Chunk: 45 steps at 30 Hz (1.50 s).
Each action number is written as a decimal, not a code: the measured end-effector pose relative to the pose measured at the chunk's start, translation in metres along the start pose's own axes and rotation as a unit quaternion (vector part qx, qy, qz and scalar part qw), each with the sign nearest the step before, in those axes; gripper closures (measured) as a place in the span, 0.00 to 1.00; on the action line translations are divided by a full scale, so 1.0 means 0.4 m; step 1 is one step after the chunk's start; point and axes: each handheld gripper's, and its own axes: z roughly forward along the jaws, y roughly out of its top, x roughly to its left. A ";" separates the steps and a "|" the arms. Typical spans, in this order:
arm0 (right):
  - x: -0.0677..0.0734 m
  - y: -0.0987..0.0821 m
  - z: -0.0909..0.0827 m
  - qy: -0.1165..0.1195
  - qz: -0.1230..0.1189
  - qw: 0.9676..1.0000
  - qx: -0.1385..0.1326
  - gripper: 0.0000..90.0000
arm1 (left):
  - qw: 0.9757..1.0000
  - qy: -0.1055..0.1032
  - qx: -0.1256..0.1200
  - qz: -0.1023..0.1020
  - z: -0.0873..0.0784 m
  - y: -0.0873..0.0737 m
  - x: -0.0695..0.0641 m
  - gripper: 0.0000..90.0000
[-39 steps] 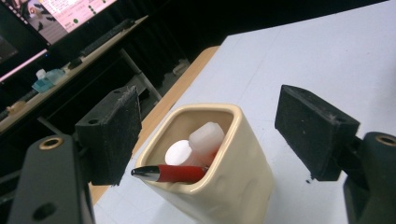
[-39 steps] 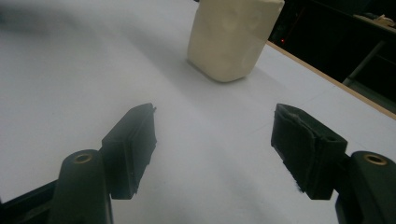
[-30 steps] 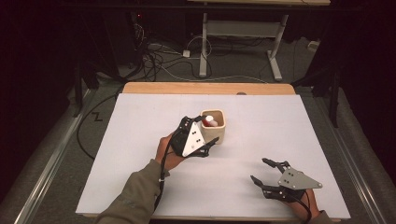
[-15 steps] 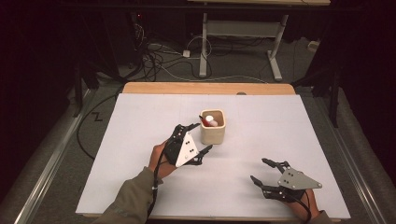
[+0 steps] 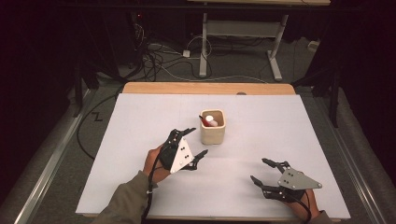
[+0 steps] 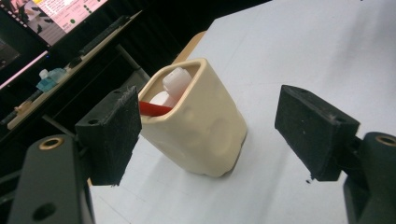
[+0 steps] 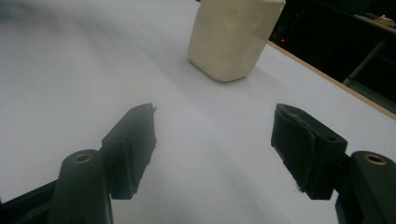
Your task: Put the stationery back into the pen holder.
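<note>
The cream cup (image 5: 213, 127) stands mid-table on the white sheet (image 5: 140, 116). Just beside it, the left gripper (image 5: 195, 143) has its jaws spread, empty. To grip well, centre both pads around the cup walls. Well apart from the cup, the right gripper (image 5: 264, 171) rests with jaws spread.

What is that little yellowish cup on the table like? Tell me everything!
The cream cup is squarish with rounded corners and shallow dimples in its smooth, plastic-looking sides. It stands upright near the middle of the white table. Inside are a small white bottle and something red. Nothing grips it.
</note>
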 end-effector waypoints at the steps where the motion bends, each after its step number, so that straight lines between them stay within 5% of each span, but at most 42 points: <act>1: 0.000 0.000 0.000 0.000 0.000 1.000 0.000 0.34 | 1.000 -0.001 0.001 0.000 -0.002 -0.002 -0.001 0.25; 16: -0.002 -0.001 0.000 -0.002 0.001 1.000 0.003 0.34 | 1.000 0.000 0.008 0.011 -0.030 -0.036 -0.018 0.25; 45: -0.005 -0.009 -0.002 -0.008 0.005 1.000 0.009 0.34 | 0.997 -0.015 0.070 -0.022 -0.100 -0.177 -0.041 0.25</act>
